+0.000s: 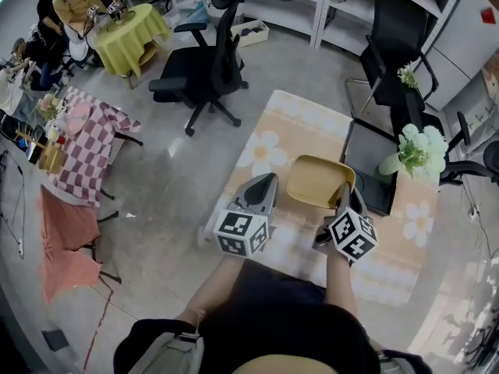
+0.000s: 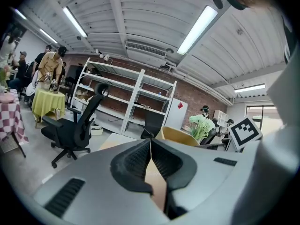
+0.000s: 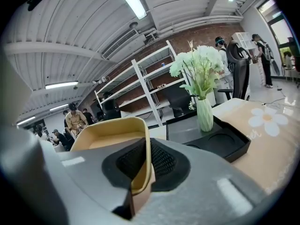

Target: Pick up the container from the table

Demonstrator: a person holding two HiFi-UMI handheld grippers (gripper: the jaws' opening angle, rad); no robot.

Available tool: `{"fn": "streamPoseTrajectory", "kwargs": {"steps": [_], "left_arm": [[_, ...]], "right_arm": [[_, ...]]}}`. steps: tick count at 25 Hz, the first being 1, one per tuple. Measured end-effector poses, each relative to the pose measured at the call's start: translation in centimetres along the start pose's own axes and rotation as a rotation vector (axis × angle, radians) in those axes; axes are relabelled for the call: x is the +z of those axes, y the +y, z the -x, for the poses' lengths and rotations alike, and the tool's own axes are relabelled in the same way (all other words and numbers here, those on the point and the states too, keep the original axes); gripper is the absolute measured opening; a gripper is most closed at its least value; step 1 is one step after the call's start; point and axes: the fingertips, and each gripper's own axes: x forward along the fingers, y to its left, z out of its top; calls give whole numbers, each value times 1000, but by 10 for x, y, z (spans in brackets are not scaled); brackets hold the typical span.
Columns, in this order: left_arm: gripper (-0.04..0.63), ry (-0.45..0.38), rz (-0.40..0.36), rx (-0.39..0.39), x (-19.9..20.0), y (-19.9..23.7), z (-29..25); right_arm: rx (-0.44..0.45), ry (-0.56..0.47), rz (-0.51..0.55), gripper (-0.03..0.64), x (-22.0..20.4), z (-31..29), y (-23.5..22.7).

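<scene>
Head view: the yellow container [image 1: 320,181] is over the flowered counter [image 1: 288,123], with the right hand-held gripper [image 1: 344,199] at its 5 o'clock corner. The left hand-held gripper [image 1: 262,190] waits just beside its 9 o'clock side, probably as a spare support.

Left gripper view: the jaws are pressed together on nothing, and the container [image 2: 180,136] shows at 2 o'clock.

Right gripper view: the right hand-held gripper [image 3: 140,165] is clamped on the container [image 3: 103,135] wall, one pad inside and one outside. That edge pinch suits a thin-walled dish. The vase [image 3: 205,114] stands clear at 2 o'clock.
</scene>
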Motion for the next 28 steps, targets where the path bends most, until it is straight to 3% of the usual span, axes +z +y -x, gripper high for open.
{"fn": "streamPoseTrajectory", "kwargs": {"steps": [12,19,28], "left_arm": [[12,-44,-124,-5,34,-8,-16],[12,-32,-175,3,31,-12,-14],[12,-28,-179,-11,26,-18,-15]], "right_arm": [[8,-132,43,17,64,20,-5],[-11,-158,71,17,73,31,-12],[-8,-149,88,17,63,34,-11]]}}
